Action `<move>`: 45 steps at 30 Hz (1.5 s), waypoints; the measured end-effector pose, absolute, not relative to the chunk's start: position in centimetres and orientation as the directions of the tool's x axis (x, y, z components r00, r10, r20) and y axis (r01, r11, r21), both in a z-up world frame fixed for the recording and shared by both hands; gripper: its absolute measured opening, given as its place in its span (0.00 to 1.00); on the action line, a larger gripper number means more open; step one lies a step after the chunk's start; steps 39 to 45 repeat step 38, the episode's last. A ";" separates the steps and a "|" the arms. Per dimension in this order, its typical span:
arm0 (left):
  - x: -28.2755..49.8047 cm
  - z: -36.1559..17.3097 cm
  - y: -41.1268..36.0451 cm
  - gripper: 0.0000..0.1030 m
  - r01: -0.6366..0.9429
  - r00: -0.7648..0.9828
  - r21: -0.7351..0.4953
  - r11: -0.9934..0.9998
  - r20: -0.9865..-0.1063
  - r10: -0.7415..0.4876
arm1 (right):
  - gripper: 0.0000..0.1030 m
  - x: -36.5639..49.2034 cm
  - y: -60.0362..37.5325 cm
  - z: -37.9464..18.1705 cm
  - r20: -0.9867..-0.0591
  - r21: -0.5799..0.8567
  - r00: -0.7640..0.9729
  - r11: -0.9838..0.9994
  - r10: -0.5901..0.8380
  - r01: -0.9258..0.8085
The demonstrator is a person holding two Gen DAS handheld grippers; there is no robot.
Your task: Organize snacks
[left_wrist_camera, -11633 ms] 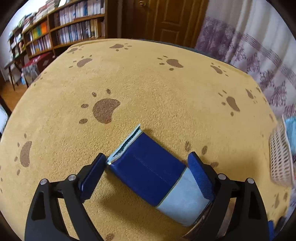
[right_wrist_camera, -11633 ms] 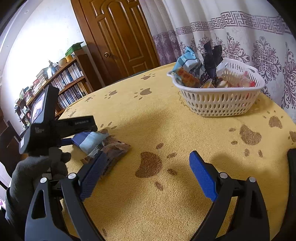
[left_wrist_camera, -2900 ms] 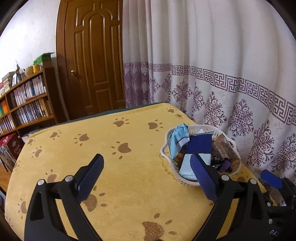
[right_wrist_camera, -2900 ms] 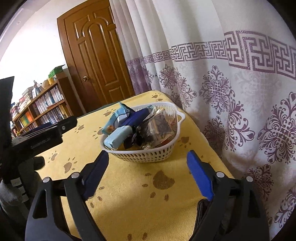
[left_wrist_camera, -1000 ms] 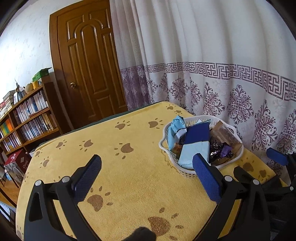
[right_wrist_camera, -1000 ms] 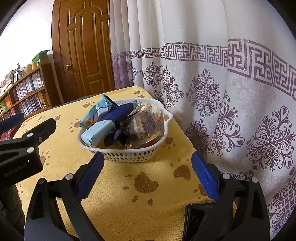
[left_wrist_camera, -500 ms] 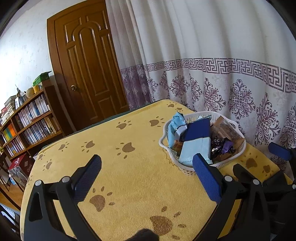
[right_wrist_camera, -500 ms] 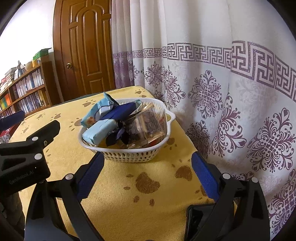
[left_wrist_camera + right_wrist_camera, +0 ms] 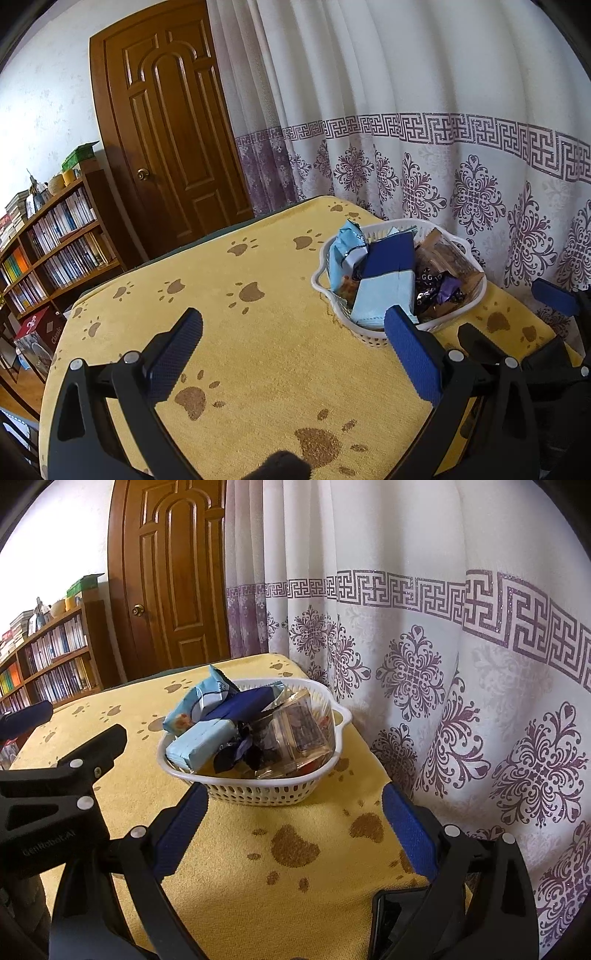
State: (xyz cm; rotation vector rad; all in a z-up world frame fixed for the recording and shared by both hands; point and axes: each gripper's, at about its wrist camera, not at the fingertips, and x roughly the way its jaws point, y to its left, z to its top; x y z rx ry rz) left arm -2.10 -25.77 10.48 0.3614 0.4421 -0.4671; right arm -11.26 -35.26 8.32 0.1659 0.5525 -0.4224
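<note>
Left wrist view: left gripper (image 9: 291, 347) is spread wide and empty, raised above the yellow paw-print tablecloth (image 9: 229, 354), nothing between the blue pads (image 9: 177, 350). Change since earlier frames — the dark-blue and pale-blue packet (image 9: 388, 277) that sat in this claw on the cloth now lies in the white basket (image 9: 369, 338), ahead and to the right of the claw, just past the right pad; the claw has pulled back and up over the last seconds. The light-blue pouch (image 9: 345, 251) stands at the basket's left side, purple-wrapped candies (image 9: 439, 291) and a clear brownish pack (image 9: 450, 258) to the right of the packet. Cloth ahead and to the left of the claw shows no loose snacks, so the gathering looks done or nearly so — a judgement only. The right gripper's tip (image 9: 554, 297) pokes in at far right; a dark blob at bottom centre is unreadable. Right wrist view: right gripper (image 9: 295, 830) also gapes open with nothing held, basket (image 9: 258, 797) straight ahead just beyond the pads, same packet (image 9: 221, 723) resting on top of the pile. Left gripper's black body (image 9: 55, 797) sits to the left. Hard to make out: what lies under the top layer in the basket, the labels on the wrappers, and a dark flat object (image 9: 399, 919) cut off at the bottom under the right finger. The near table edge is hidden by both claws.
</note>
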 end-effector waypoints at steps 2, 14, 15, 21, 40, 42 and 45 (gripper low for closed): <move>-2.1 10.5 -25.7 0.95 0.501 0.803 0.232 0.834 -0.483 -0.348 | 0.94 -11.2 -35.1 8.3 -0.535 0.025 0.767 0.901 -0.355 0.434; -2.2 10.7 -25.6 0.95 0.501 0.806 0.235 0.833 -0.476 -0.350 | 0.94 -11.3 -35.0 8.3 -0.535 0.017 0.764 0.899 -0.362 0.438; -2.2 10.7 -25.6 0.95 0.501 0.806 0.235 0.833 -0.476 -0.351 | 0.94 -11.4 -35.0 8.3 -0.535 0.016 0.764 0.899 -0.362 0.437; -2.3 10.8 -25.6 0.95 0.502 0.809 0.236 0.832 -0.469 -0.355 | 0.94 -11.4 -34.9 8.3 -0.534 0.015 0.763 0.899 -0.363 0.438; -2.0 11.3 -25.0 0.95 0.486 0.806 0.204 0.850 -0.482 -0.345 | 0.94 -11.7 -34.8 8.5 -0.542 0.016 0.761 0.901 -0.356 0.433; -2.0 11.3 -25.0 0.95 0.486 0.806 0.204 0.850 -0.482 -0.345 | 0.94 -11.7 -34.8 8.5 -0.542 0.016 0.761 0.901 -0.356 0.433; -2.0 11.3 -25.0 0.95 0.486 0.806 0.204 0.850 -0.482 -0.345 | 0.94 -11.7 -34.8 8.5 -0.542 0.016 0.761 0.901 -0.356 0.433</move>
